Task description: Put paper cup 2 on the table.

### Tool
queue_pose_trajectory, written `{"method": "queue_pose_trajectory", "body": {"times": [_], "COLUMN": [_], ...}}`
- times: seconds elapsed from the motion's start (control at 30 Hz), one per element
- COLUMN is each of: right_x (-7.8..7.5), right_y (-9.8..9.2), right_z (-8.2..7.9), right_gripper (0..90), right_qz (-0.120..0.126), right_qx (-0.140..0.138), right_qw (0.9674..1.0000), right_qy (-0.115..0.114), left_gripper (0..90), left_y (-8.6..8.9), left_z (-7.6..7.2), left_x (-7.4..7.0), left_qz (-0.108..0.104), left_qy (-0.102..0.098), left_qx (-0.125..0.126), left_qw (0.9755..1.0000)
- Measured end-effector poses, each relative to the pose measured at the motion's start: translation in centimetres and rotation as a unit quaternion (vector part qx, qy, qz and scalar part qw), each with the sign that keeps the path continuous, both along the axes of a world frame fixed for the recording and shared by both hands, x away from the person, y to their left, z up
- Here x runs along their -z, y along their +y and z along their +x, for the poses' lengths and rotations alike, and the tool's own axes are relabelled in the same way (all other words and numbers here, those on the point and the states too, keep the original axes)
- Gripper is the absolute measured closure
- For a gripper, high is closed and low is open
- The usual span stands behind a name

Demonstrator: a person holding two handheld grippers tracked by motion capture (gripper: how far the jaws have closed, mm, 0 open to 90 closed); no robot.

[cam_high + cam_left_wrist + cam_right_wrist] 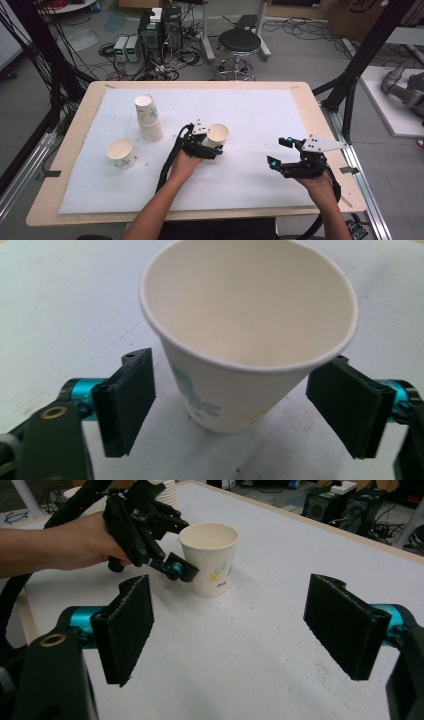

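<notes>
A white paper cup (218, 134) with a flower print stands upright near the middle of the white mat. My left gripper (209, 144) is open around it, one jaw on each side, with a gap between pads and cup (235, 340). The right gripper view shows that cup (210, 557) with the left gripper (150, 525) beside it. My right gripper (282, 152) is open over the mat at the right, nothing between its pads (125, 625). A stack of cups (148, 118) stands at the left, and a single cup (121, 152) sits nearer the left edge.
The white mat (260, 110) covers a wooden table (320, 130). Behind the table are a black stool (239, 47), computer boxes (159, 30) and cables on the floor. Black frame posts (360, 60) rise at both sides.
</notes>
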State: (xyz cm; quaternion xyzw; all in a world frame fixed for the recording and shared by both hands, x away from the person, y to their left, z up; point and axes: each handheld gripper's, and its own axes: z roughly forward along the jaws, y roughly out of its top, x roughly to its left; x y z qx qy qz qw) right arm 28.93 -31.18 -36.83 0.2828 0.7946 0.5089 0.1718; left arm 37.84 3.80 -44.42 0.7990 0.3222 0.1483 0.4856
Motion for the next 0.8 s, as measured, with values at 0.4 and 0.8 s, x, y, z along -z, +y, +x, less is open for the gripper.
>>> {"method": "queue_pose_trajectory", "body": {"times": [0.4,0.8], "right_x": [0.8,1.5], "right_y": [0.0,-0.1], "right_z": [0.2,0.3], "right_gripper": [20.6,20.6], "right_qz": [-0.005,-0.009], "right_qx": [0.011,0.03], "right_qw": [0.9999,0.9995], "right_qy": [0.005,0.006], "left_gripper": [18.1,19.5], "left_y": [5.3,9.6], "left_z": [-2.8,-5.3], "left_x": [-2.0,-3.3], "left_qz": [-0.09,-0.143], "left_qy": [-0.055,-0.101], "left_qx": [0.001,-0.003], "left_qw": [0.9944,0.9846]}}
